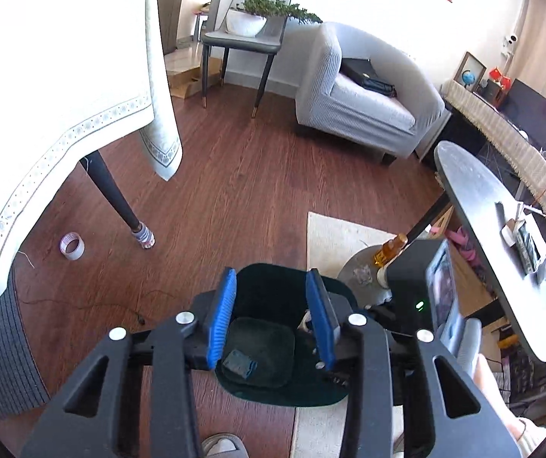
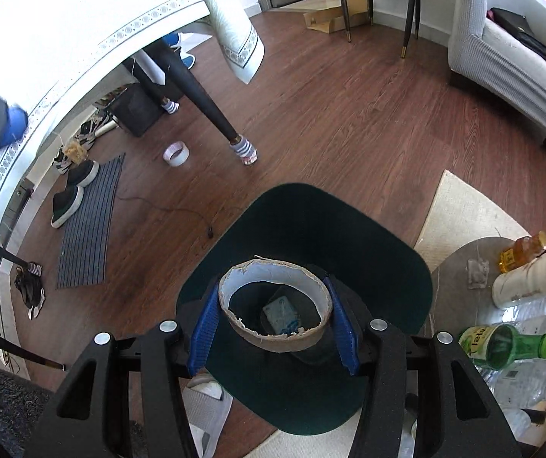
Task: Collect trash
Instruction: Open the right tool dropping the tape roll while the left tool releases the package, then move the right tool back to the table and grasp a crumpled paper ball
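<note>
**Core over bin**

My left gripper point(image 1: 273, 316) hangs above the dark bin point(image 1: 334, 393), jaws apart, nothing between them; a blue scrap point(image 1: 239, 363) lies on the bin floor. My right gripper point(image 2: 275, 324) is clamped on a cardboard tape core point(image 2: 273, 337) over the bin's mouth. A tape roll point(image 2: 176, 154) lies far left on the floor.
</note>
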A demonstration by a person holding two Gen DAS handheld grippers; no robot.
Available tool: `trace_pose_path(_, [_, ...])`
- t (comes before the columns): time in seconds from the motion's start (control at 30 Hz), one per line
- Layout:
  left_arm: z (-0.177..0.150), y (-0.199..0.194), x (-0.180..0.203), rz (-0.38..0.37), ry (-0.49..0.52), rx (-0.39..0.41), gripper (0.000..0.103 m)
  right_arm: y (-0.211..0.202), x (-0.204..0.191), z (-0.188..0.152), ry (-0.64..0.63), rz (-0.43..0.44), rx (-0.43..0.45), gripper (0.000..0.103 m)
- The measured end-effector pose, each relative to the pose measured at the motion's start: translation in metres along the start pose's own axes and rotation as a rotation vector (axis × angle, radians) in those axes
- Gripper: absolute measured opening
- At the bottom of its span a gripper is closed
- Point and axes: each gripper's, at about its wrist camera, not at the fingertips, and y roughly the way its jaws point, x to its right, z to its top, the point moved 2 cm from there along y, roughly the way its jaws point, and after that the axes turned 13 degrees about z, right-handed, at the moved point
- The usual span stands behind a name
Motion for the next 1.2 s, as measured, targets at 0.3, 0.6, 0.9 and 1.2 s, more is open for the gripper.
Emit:
trace_pose_path(0.3, [0.015,-0.018,0.01,-0.03,-0.021,0.049,0.035,0.006,0.005,-0.012,0.003,-0.02,-0.054,0.063])
trace_pose_path(0.6, [0.022,-0.039,0.021,-0.028,-0.015,0.108,0.035,-0.014,-0.003,-0.014,-0.044,-0.011,-0.02,0.063])
trace_pose_path(0.9, [0.037,-0.07,0.034,-0.043,-0.002,0.209,0.035,-0.075,-0.024,-0.002,-0.115,0.008,0.131,0.052])
trace_pose_path(1.2, [0.04,-0.083,0.056,-0.055,-0.003,0.258,0.035,-0.148,-0.023,-0.005,-0.138,-0.028,0.274,0.05])
